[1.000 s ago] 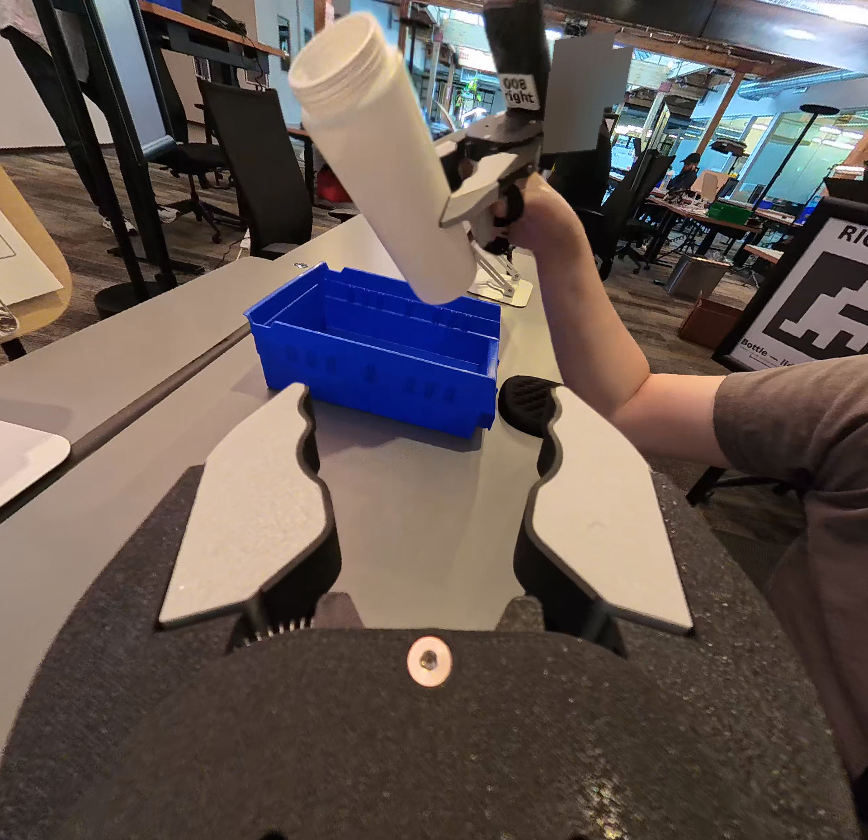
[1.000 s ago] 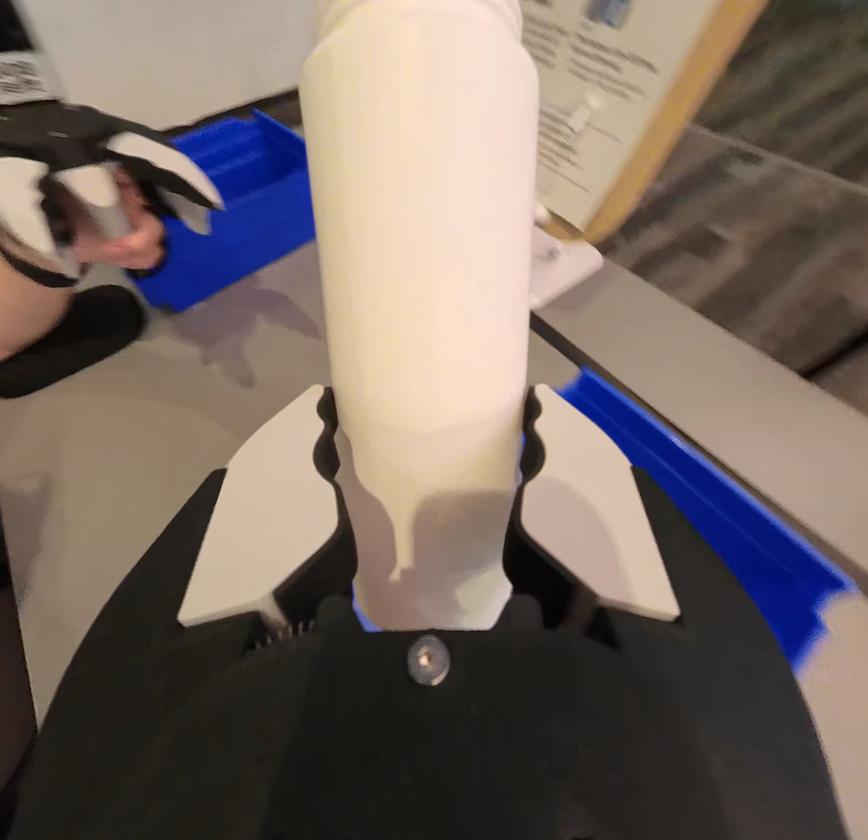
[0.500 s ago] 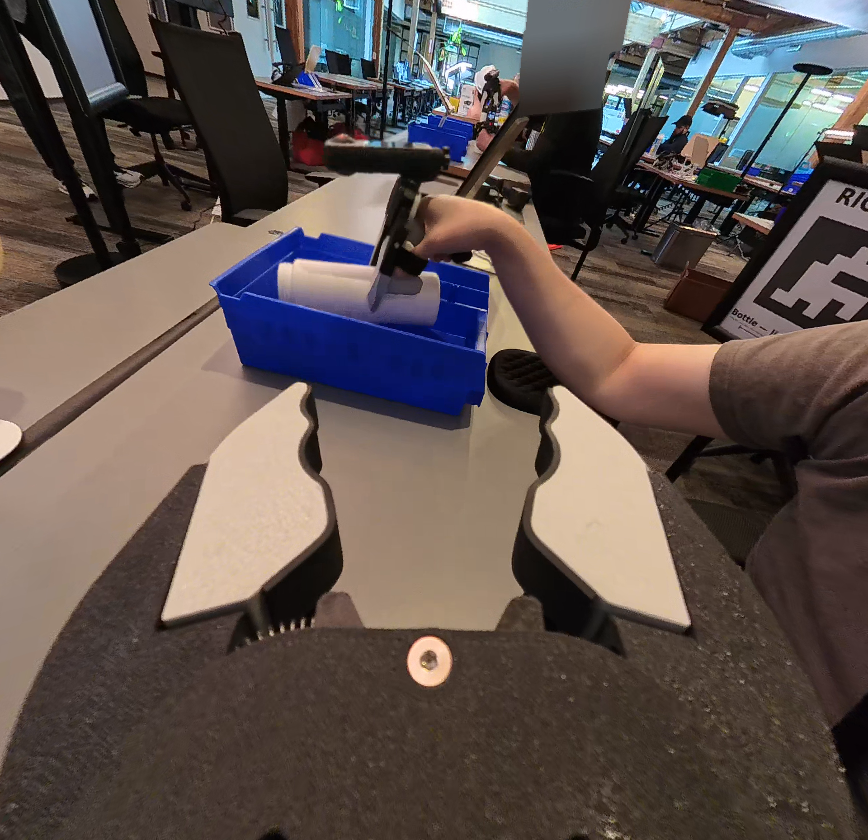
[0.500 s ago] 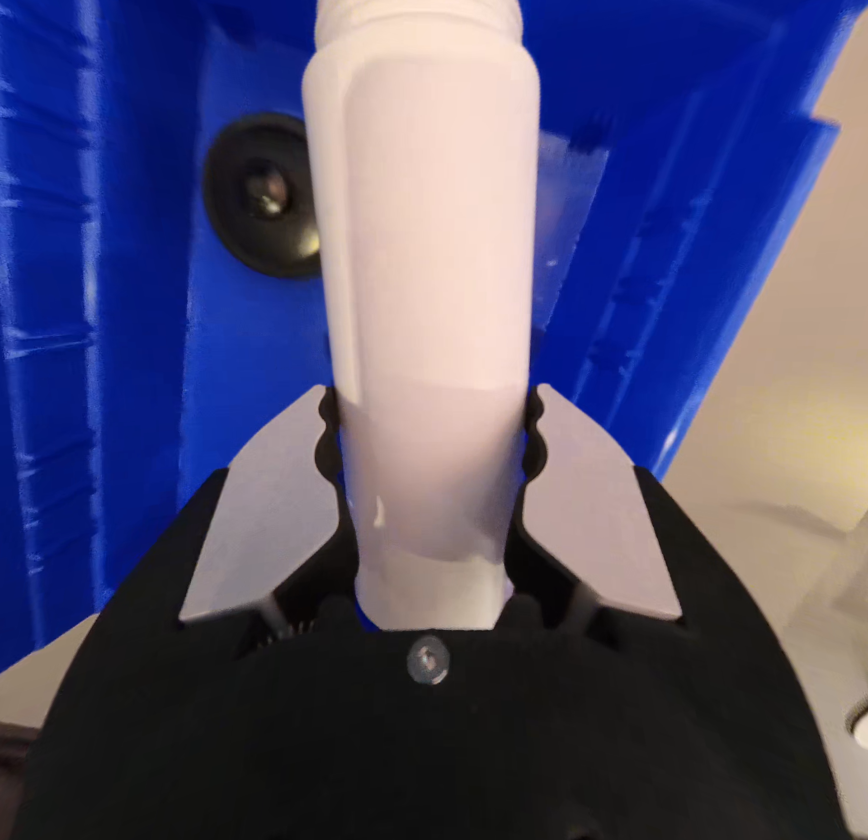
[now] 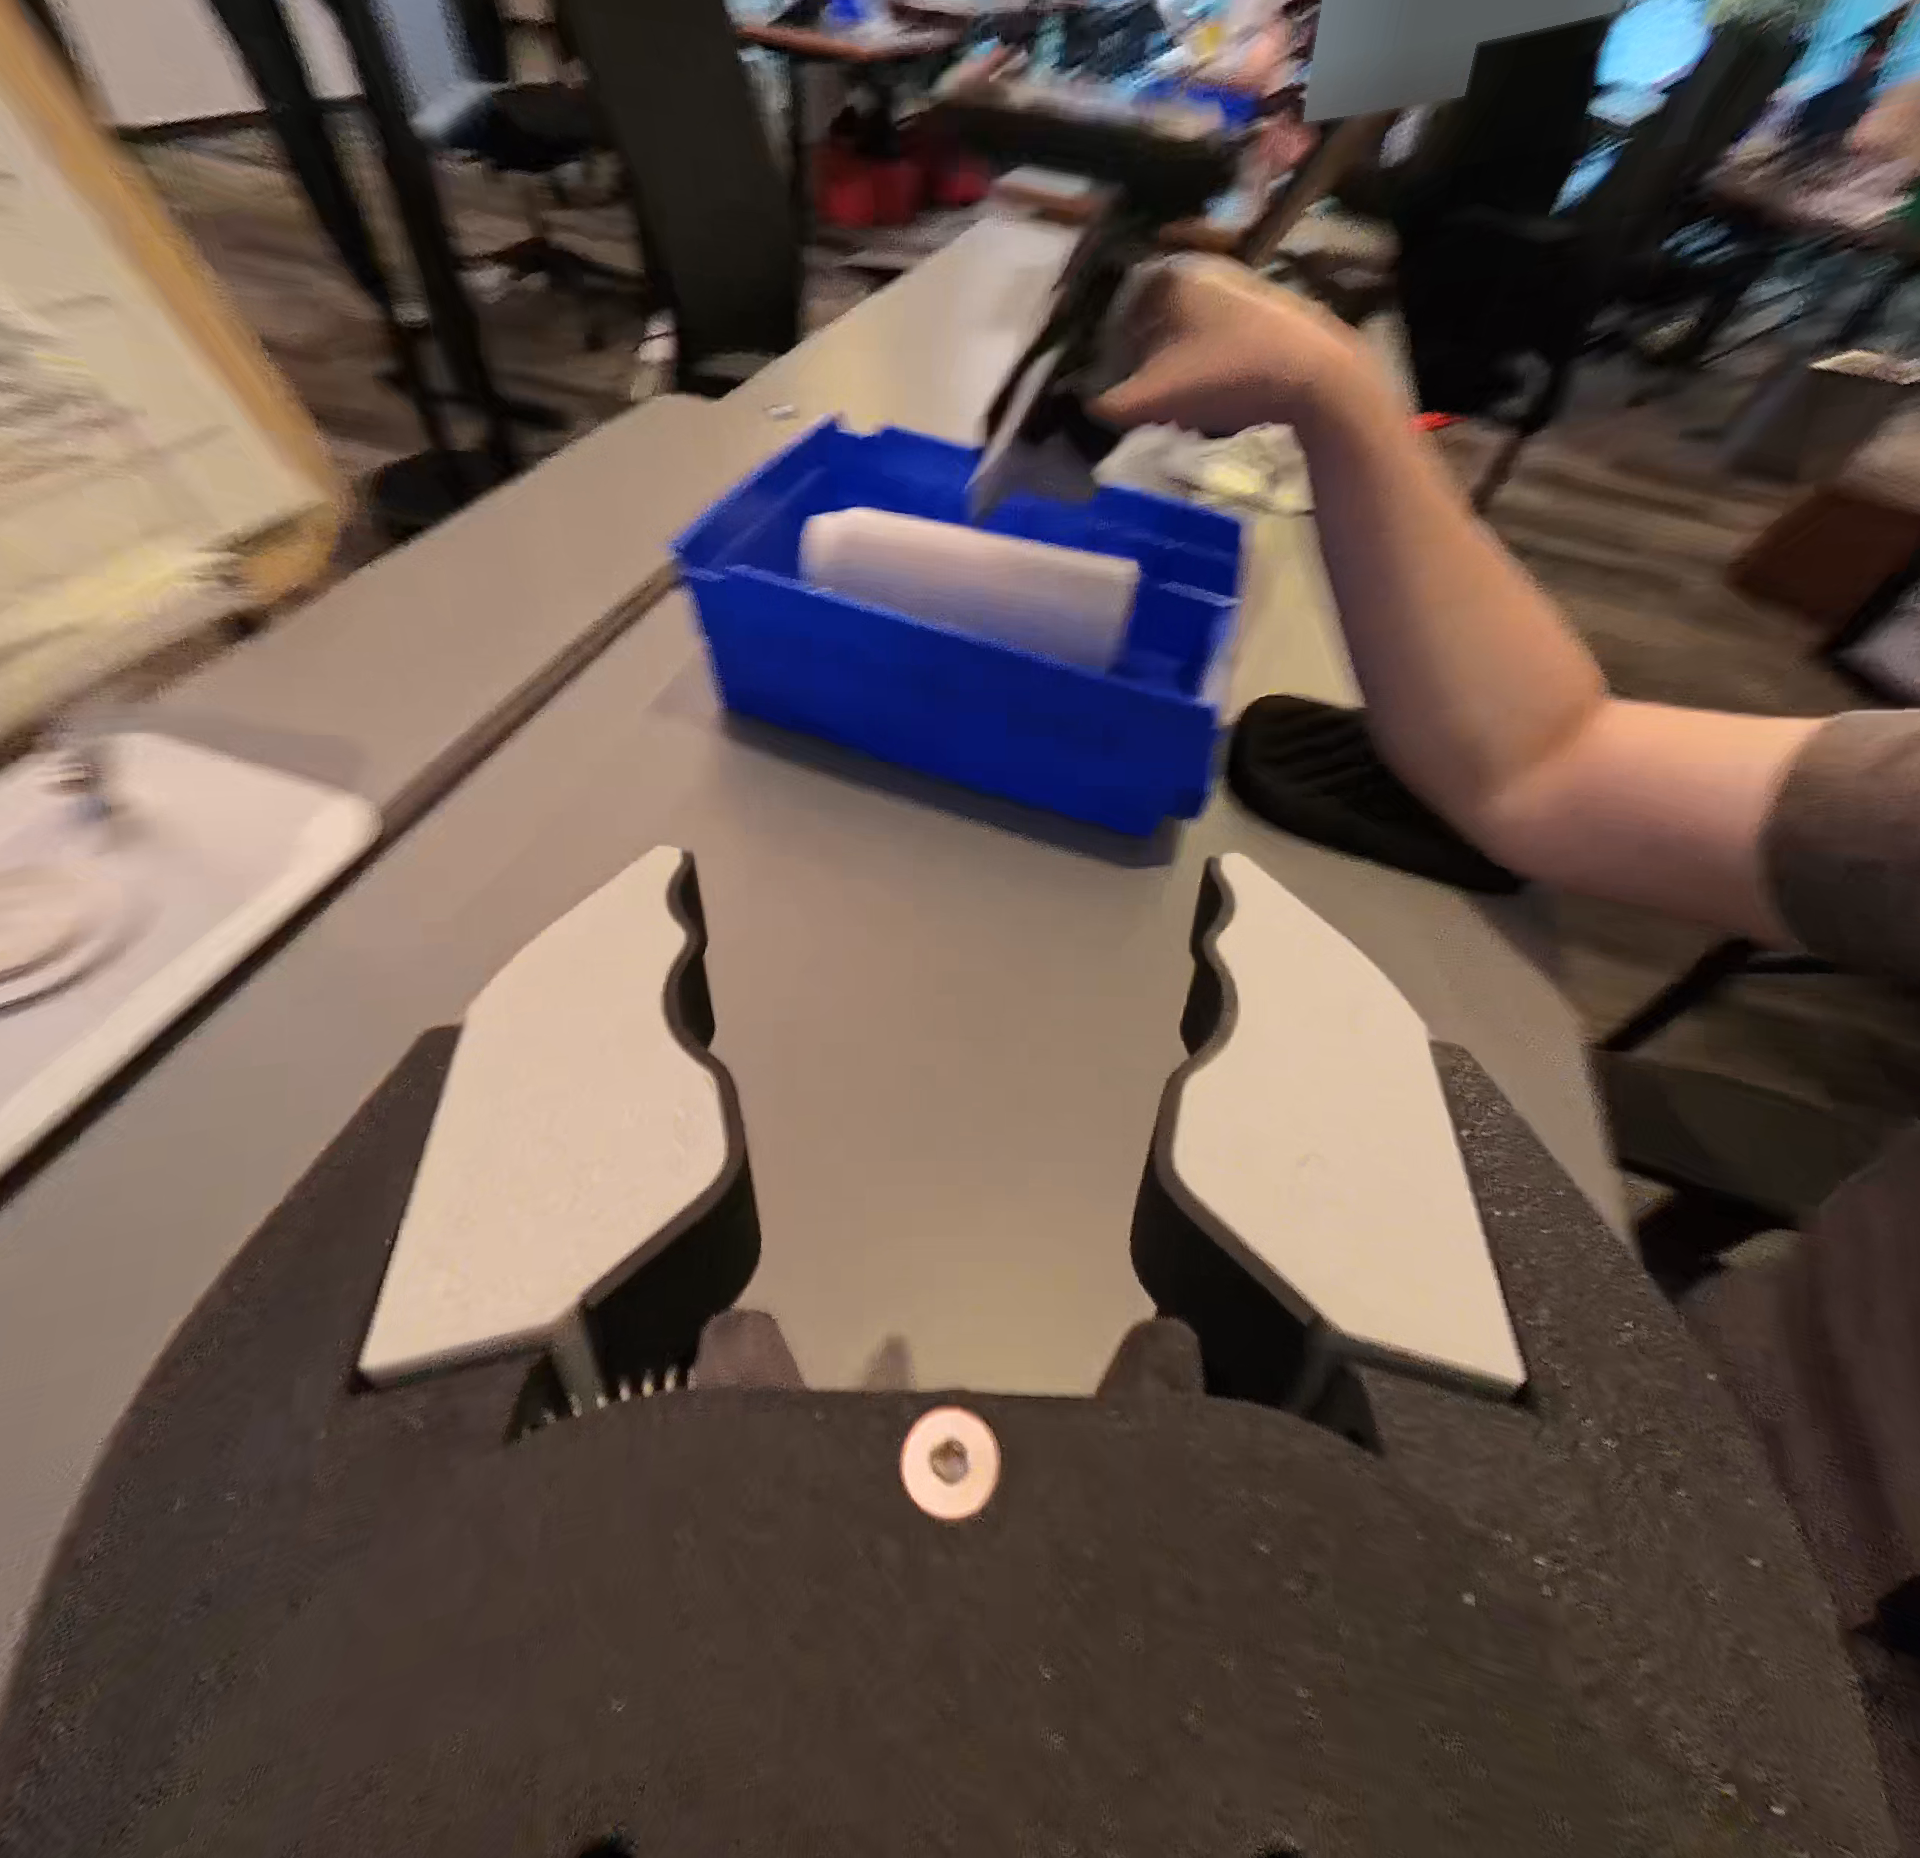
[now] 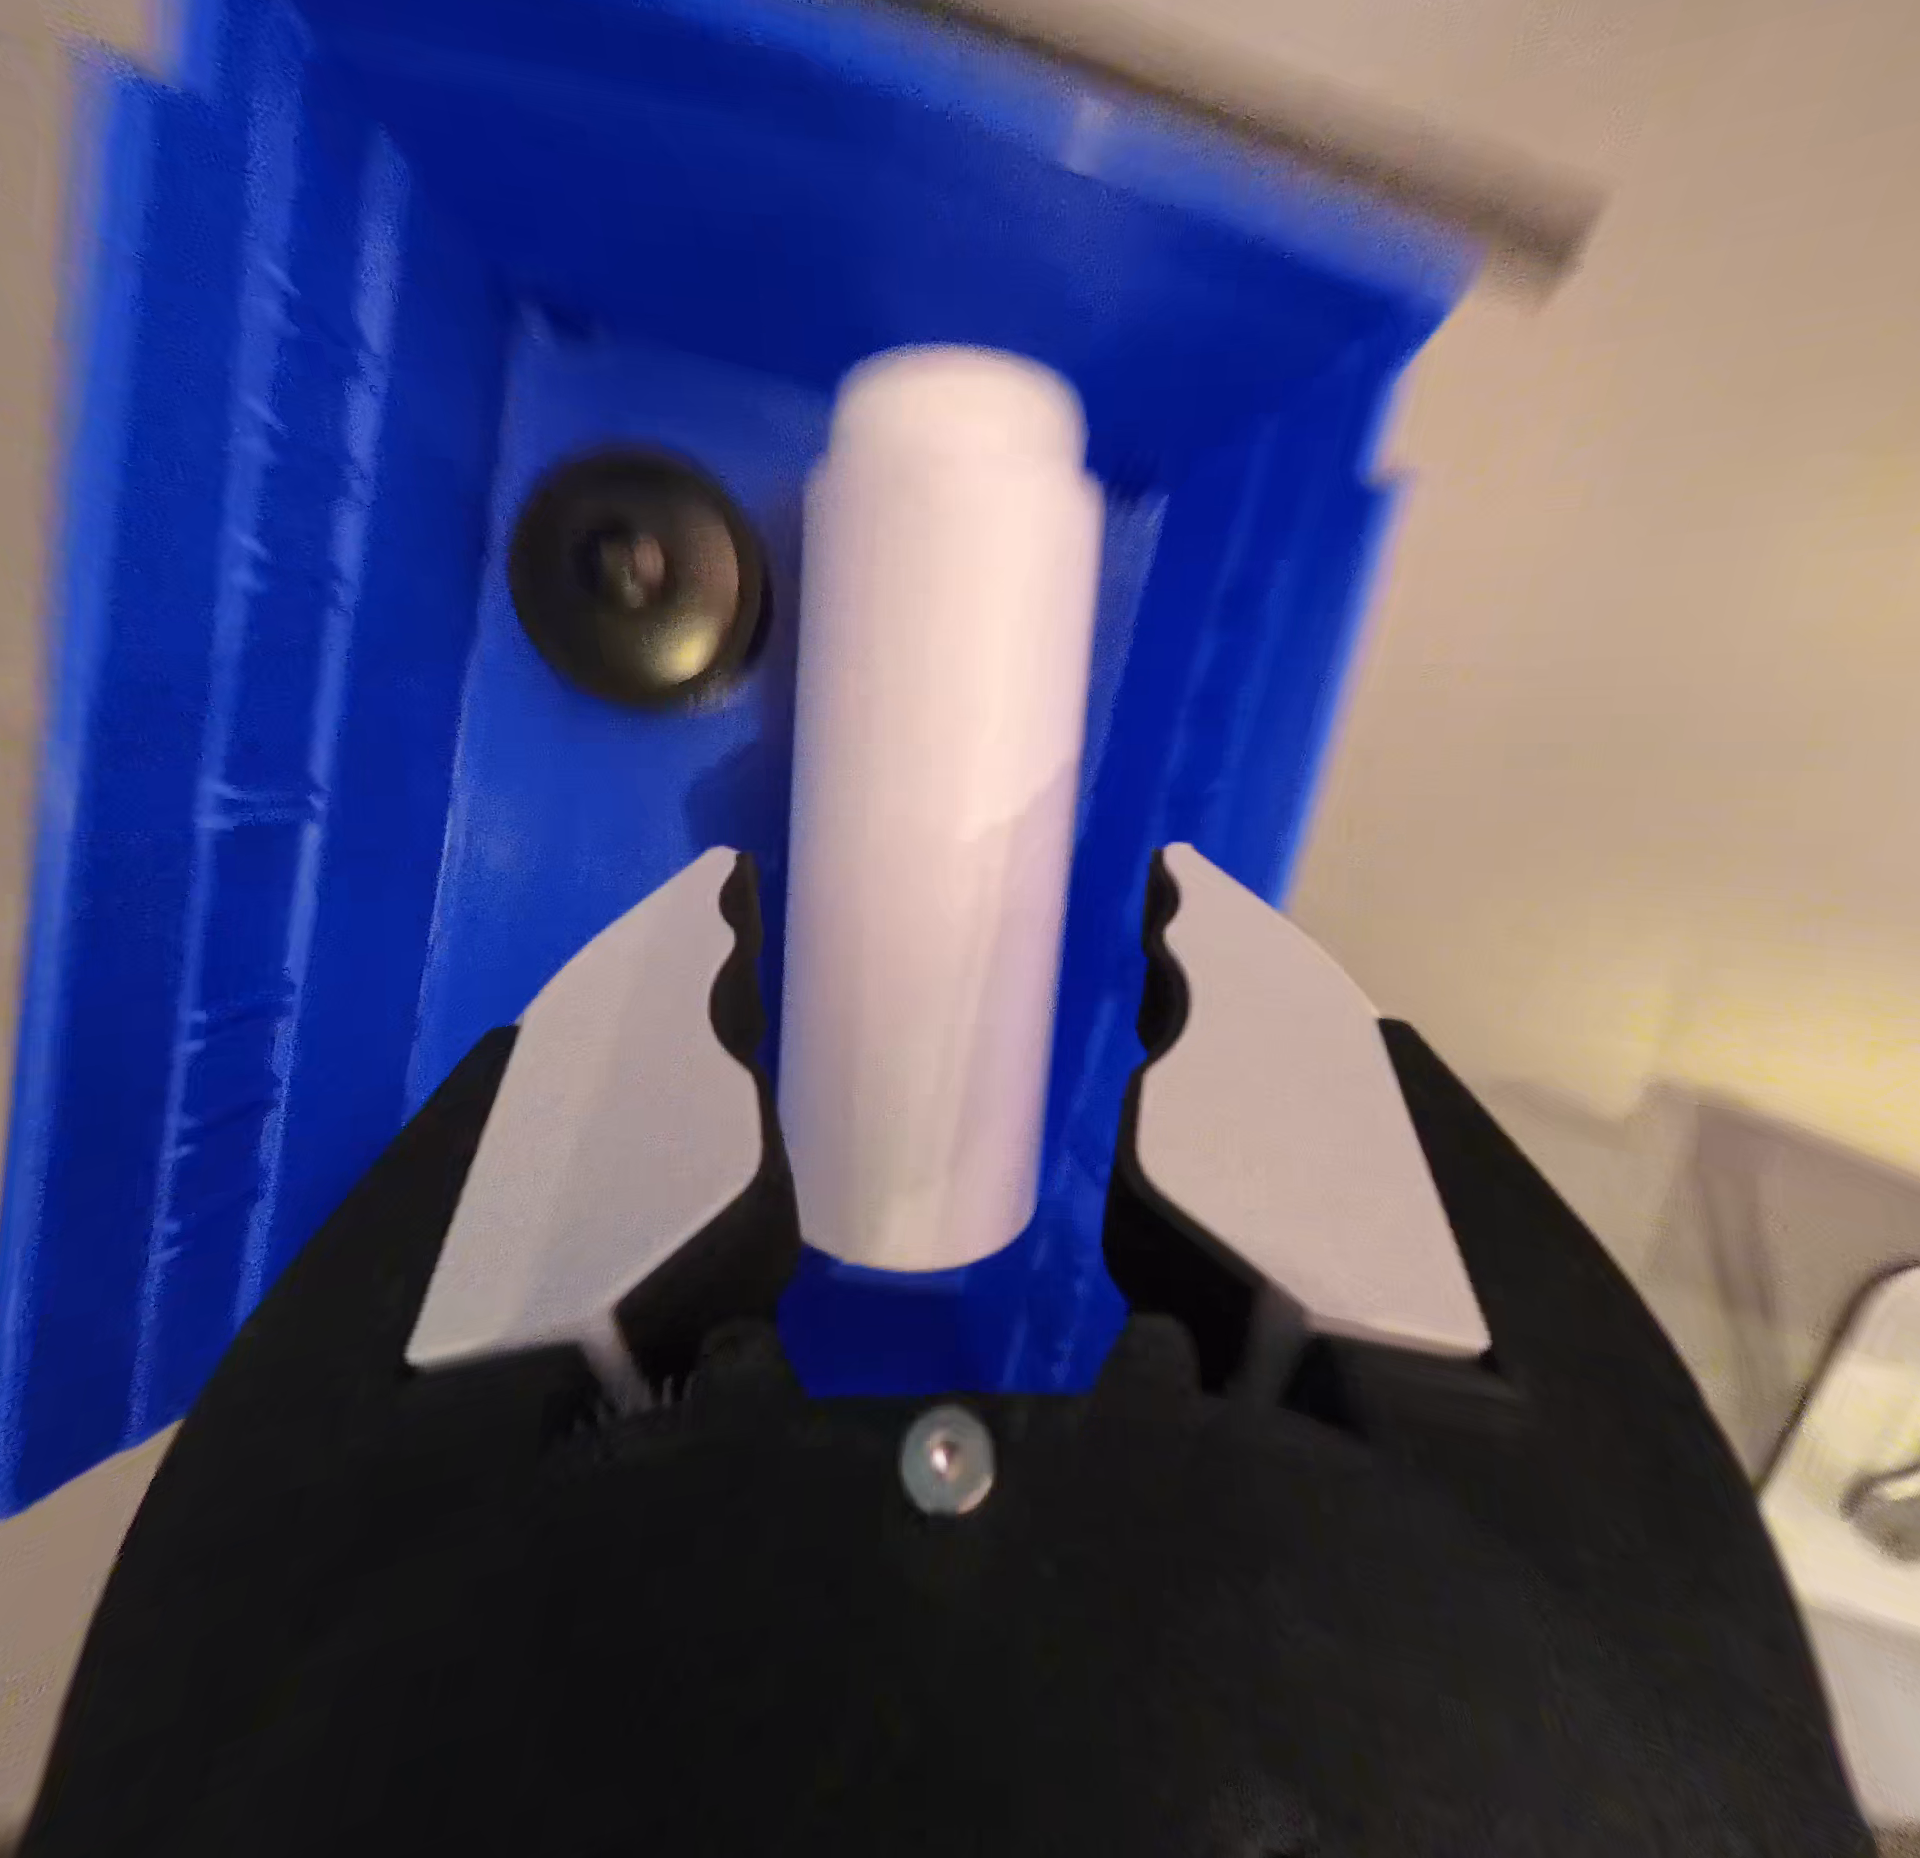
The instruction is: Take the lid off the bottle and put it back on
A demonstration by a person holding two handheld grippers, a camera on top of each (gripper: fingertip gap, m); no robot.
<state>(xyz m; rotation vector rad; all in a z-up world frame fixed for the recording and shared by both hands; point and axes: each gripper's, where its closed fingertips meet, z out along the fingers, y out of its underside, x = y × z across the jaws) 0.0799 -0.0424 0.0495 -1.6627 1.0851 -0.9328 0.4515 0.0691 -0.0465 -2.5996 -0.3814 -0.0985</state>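
The white bottle (image 6: 935,800) lies on its side in the blue bin (image 6: 260,665) on the desk (image 5: 935,1029), with no lid on. The black lid (image 6: 636,574) sits just beside its neck. The right gripper (image 6: 945,873) hangs over the bottle, jaws spread and not touching it. The left gripper (image 5: 945,894) waits near the bin, jaws spread and empty. I think the next good move is straight up, slowly, so nothing bumps the bottle or lid.
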